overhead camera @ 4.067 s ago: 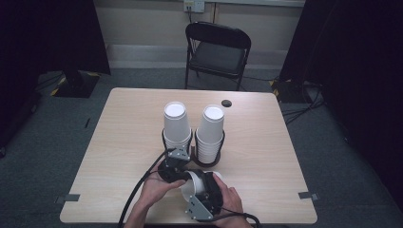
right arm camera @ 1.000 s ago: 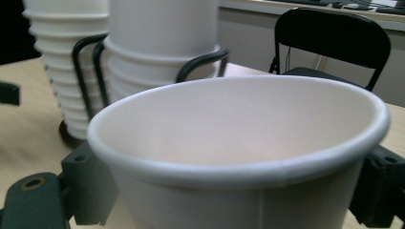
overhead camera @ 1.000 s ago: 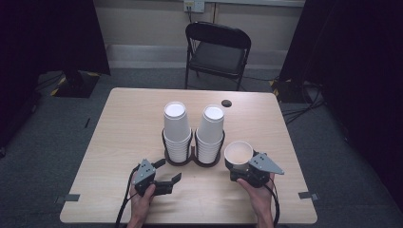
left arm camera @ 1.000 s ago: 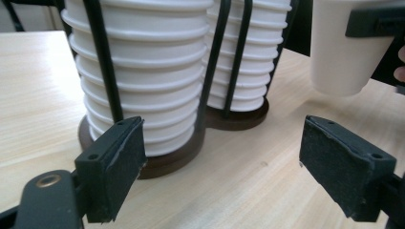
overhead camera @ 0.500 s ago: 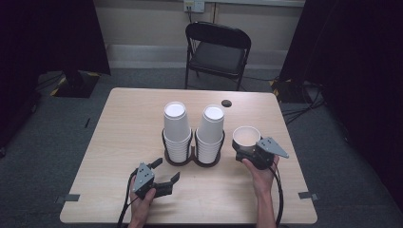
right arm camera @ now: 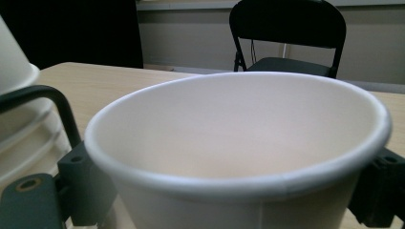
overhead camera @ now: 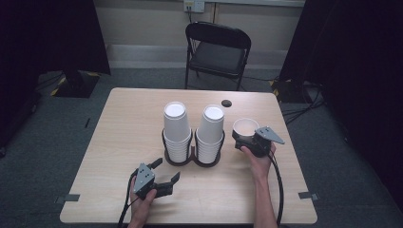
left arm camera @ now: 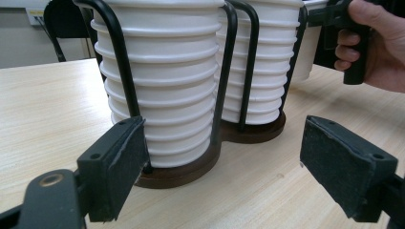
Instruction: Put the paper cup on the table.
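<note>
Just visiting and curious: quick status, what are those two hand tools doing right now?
Left gripper open, empty, facing the cup holder. Right gripper shut on a paper cup, upright, right of the stacks. Nothing in the way.

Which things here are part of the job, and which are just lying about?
In play:
- single paper cup, upright, clamped in the right tool
- two stacks of upside-down cups
- black wire holder around both stacks
- left tool, open, holding nothing

Lying about:
- small dark disc near the table's far edge
- folding chair behind the table
</note>
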`<state>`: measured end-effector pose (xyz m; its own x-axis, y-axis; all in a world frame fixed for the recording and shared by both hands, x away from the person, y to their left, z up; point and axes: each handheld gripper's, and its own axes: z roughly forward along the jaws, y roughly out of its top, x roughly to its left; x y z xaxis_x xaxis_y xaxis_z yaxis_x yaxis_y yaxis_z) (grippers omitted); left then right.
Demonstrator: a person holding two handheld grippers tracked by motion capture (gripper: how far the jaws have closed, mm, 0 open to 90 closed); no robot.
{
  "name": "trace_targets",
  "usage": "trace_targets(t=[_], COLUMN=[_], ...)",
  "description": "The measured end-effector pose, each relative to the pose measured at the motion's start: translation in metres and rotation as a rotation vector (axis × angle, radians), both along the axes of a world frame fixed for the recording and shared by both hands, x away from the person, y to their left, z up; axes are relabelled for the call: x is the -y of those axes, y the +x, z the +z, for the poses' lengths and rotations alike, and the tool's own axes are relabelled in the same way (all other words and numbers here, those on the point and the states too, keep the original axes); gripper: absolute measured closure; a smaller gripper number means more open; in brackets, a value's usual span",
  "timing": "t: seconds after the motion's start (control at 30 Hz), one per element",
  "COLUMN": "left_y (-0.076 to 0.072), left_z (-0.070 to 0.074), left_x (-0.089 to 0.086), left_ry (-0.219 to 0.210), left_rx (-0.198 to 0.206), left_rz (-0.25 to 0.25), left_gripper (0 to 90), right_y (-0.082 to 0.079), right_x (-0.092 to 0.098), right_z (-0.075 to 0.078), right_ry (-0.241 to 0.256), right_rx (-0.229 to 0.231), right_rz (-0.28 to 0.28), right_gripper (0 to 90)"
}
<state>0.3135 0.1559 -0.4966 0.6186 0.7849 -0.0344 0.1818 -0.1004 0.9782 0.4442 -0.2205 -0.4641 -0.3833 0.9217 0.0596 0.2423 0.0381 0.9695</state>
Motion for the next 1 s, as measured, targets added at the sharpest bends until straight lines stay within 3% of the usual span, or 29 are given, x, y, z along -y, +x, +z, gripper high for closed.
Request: trace_targets(t=[0.3, 0.47, 0.6, 0.77, 0.8, 1.0], left_y=[-0.001, 0.0, 0.0, 0.0, 0.0, 0.0], left_z=[0.0, 0.0, 0.0, 0.0, -0.001, 0.0], left_x=[0.0, -0.001, -0.001, -0.002, -0.002, -0.002], left_ry=[-0.01, -0.02, -0.016, -0.02, -0.035, -0.024], left_rx=[0.005, 0.001, 0.003, -0.004, -0.011, -0.004], left_rz=[0.003, 0.003, -0.003, 0.0, 0.006, 0.002], left_gripper=[15.8, 15.9, 15.9, 15.9, 15.9, 16.0], right_y=[0.006, 0.001, -0.002, -0.002, -0.002, -0.001], right_x=[-0.001, -0.004, -0.003, 0.001, 0.001, 0.002], right_z=[-0.015, -0.013, -0.015, -0.02, -0.019, -0.02], right_ry=[-0.002, -0.029, -0.017, -0.004, -0.013, -0.034], right_rx=[-0.016, -0.026, -0.028, -0.064, -0.069, -0.115], right_rz=[0.002, 0.003, 0.0, -0.008, -0.013, -0.015], right_gripper=[9.7, 9.7, 9.5, 11.0, 10.9, 12.1])
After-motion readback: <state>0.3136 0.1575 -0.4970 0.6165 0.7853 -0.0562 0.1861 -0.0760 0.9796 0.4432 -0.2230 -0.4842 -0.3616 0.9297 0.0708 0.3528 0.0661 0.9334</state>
